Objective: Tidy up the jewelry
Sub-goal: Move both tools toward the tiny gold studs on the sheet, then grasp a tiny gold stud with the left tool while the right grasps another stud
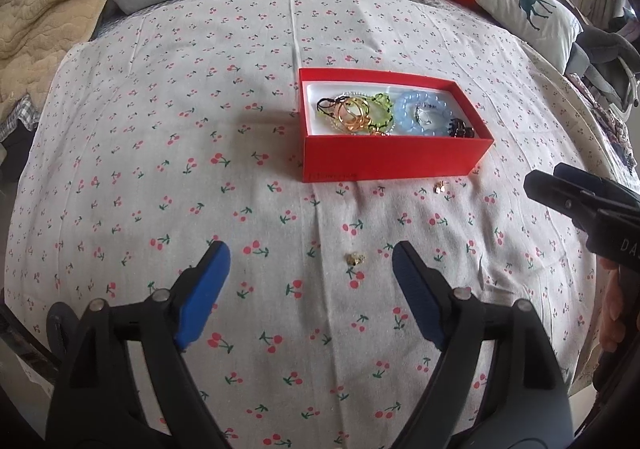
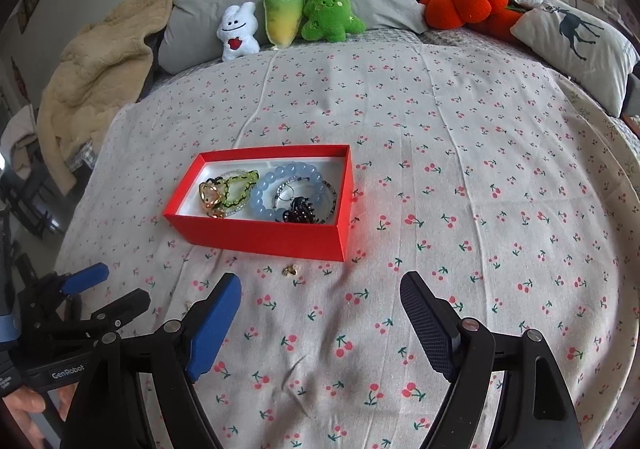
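A red box (image 1: 388,159) (image 2: 260,237) lies on the cherry-print bedspread and holds a blue bead bracelet (image 1: 424,115) (image 2: 288,189), gold rings (image 1: 354,117), a green piece and a dark clip (image 2: 300,211). A small gold piece (image 1: 355,258) lies on the cloth between my left gripper's (image 1: 312,261) open fingers, just ahead of the tips. Another small gold piece (image 1: 440,187) (image 2: 291,270) lies by the box's front wall. My right gripper (image 2: 320,289) is open and empty, a little short of that piece. It also shows at the right edge of the left wrist view (image 1: 580,205).
Plush toys (image 2: 288,17), an orange plush (image 2: 460,7), grey pillows and a deer-print cushion (image 2: 576,45) line the head of the bed. A beige blanket (image 2: 92,89) is heaped at the left. The bedspread (image 2: 480,209) spreads wide to the right of the box.
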Demonstrator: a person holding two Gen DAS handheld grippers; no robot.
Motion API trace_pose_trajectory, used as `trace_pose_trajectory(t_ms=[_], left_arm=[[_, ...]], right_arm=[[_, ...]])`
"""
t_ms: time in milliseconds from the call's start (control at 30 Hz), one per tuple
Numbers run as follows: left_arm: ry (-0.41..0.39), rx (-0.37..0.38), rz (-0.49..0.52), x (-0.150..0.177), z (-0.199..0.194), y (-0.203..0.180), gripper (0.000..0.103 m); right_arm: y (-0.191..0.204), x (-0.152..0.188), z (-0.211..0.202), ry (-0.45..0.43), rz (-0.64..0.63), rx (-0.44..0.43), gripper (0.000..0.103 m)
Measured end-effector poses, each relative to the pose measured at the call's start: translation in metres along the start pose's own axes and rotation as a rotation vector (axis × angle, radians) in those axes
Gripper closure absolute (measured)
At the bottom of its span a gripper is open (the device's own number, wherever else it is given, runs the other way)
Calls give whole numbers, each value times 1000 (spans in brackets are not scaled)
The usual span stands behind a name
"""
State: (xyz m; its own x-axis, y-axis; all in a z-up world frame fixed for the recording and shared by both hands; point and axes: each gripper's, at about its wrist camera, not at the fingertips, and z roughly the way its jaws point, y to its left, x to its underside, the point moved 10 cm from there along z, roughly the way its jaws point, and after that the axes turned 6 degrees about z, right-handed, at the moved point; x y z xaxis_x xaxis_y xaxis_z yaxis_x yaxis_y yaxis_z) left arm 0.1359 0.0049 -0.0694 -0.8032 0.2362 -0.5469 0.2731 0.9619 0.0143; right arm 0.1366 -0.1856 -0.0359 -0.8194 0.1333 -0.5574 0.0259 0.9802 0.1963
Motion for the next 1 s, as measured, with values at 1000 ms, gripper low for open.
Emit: trace_pose_trajectory(t_ms=[1000], left_arm=[[-79,147,38,42,26,-12,47]], right_arm=[[-5,71,60,80,-147,111,8]])
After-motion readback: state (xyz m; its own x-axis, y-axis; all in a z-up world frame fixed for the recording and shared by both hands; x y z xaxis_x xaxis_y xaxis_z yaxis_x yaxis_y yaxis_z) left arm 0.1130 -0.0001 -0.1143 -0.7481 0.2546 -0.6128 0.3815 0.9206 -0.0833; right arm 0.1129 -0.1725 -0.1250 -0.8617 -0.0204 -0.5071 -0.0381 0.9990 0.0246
